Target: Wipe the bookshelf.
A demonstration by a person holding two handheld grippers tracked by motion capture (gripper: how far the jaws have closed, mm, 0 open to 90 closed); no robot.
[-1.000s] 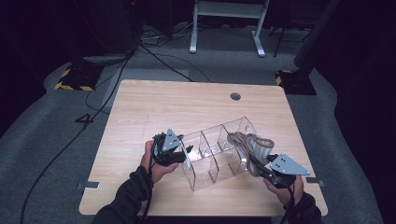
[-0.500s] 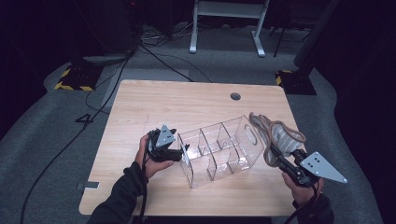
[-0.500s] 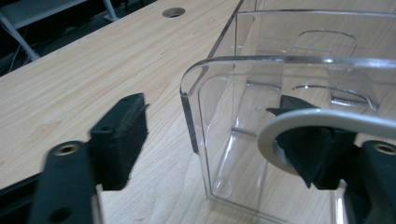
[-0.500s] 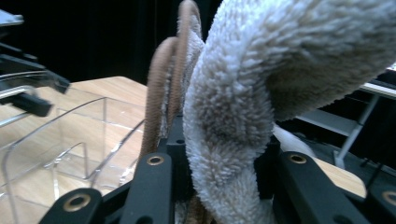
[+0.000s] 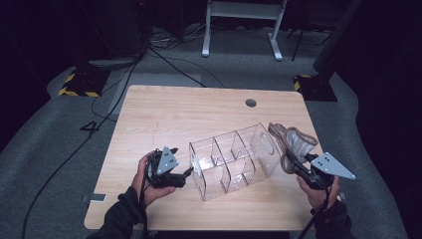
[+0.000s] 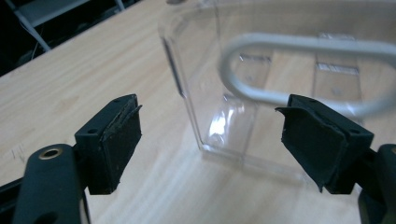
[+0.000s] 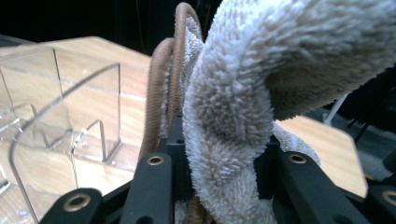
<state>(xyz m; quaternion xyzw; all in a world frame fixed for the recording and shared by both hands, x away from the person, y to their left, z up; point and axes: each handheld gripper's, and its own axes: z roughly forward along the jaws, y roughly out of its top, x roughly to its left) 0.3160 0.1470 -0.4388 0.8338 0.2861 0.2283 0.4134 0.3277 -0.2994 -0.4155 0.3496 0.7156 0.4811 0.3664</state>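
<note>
A clear plastic organizer (image 5: 231,159) with several compartments lies slantwise on the wooden table (image 5: 189,114). My left gripper (image 5: 181,160) stands open just off its left end. In the left gripper view that end wall (image 6: 205,70), with its handle slot, sits ahead of my left gripper (image 6: 210,140); the jaws have just been opening and nothing lies between the pads. My right gripper (image 5: 292,162) is beside the organizer's right end, shut on a fluffy beige cloth (image 5: 296,142) with a brown edge. The cloth (image 7: 243,84) bulges up from my right gripper (image 7: 219,154), with the organizer (image 7: 60,107) to its left.
A round cable hole (image 5: 251,103) sits near the table's far edge. Beyond the table are floor cables (image 5: 169,64), a white stand (image 5: 239,30) and a yellow-black striped block (image 5: 79,82). My right hand is close to the table's right edge.
The left jaws opened and let go of the organizer's left end, drawing back to the left. The right gripper carried the cloth away from the organizer's right end, to the right.
</note>
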